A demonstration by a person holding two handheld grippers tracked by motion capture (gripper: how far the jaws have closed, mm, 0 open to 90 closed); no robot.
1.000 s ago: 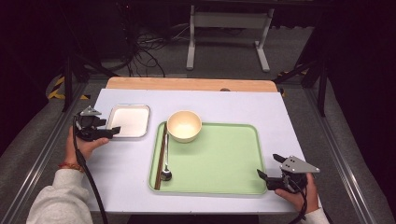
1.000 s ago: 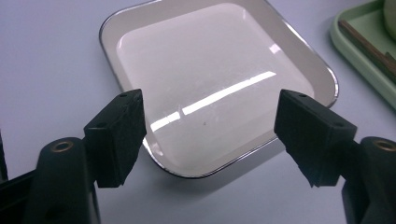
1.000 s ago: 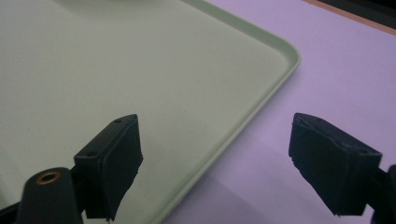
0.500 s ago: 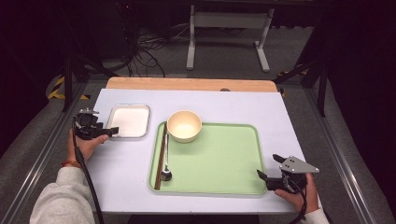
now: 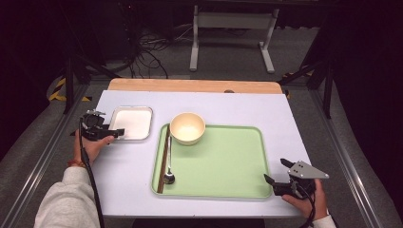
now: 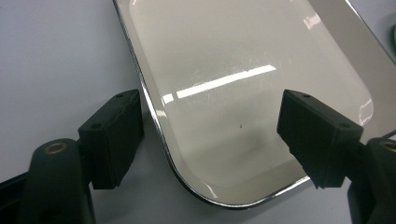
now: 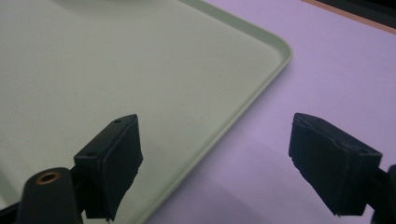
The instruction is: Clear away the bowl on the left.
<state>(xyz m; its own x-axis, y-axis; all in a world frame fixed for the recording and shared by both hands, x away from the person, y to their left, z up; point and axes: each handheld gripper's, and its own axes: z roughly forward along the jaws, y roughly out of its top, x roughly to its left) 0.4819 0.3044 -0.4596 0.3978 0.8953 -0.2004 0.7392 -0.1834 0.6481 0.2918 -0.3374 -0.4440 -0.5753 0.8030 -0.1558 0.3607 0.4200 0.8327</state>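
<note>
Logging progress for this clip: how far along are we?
Done: cream bowl, spoon and brown chopsticks sit on the green tray. In hand: nothing; left claw is open, straddling the small silver metal tray's near corner. Right claw is open across the green tray's edge. Left: any grasp.

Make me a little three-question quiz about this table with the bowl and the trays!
1. True or false: the bowl sits on the green tray.
2. What lies along the green tray's left edge? A) a spoon and chopsticks B) a cup C) a knife
3. Fill in: the left gripper has its jaws open on either side of the rim of the ____ tray.

Key
1. True.
2. A: the spoon and chopsticks lie side by side there.
3. Metal: the metal tray lies left of the green one. The right gripper is open at the green tray's near right corner.
</note>
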